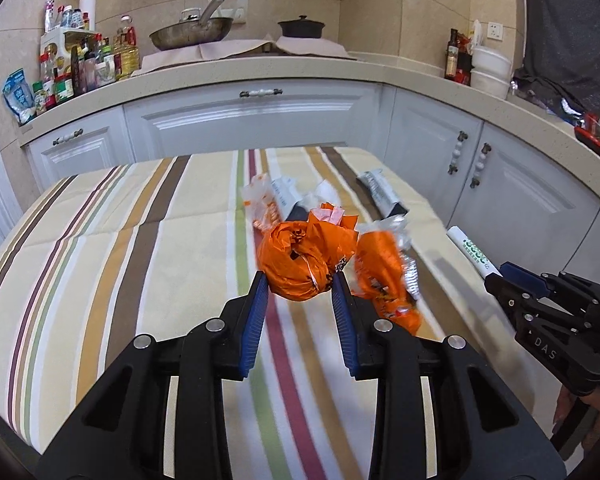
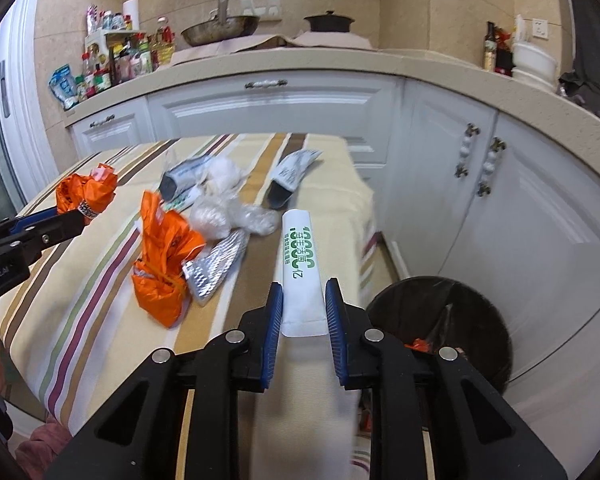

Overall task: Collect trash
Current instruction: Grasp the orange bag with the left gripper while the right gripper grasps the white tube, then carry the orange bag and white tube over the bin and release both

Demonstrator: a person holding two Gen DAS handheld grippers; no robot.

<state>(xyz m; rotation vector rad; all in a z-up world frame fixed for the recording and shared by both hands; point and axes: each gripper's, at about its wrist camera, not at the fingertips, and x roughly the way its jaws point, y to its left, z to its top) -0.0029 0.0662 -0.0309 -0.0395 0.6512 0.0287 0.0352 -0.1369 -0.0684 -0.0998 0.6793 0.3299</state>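
Observation:
My left gripper (image 1: 300, 286) is shut on a crumpled orange plastic bag (image 1: 304, 258), held above the striped tablecloth (image 1: 140, 240); the bag also shows in the right wrist view (image 2: 85, 192). My right gripper (image 2: 300, 300) is shut on a white packet with green print (image 2: 300, 256), near the table's right edge; the packet shows in the left wrist view (image 1: 473, 251). On the table lie another orange wrapper (image 2: 164, 264), a silver foil wrapper (image 2: 216, 264), clear plastic wads (image 2: 228, 216) and two grey-white packets (image 2: 292, 172).
A black trash bin (image 2: 472, 320) with a liner stands on the floor right of the table, some trash inside. White kitchen cabinets (image 2: 268, 108) and a counter with bottles, a wok and a pot run behind.

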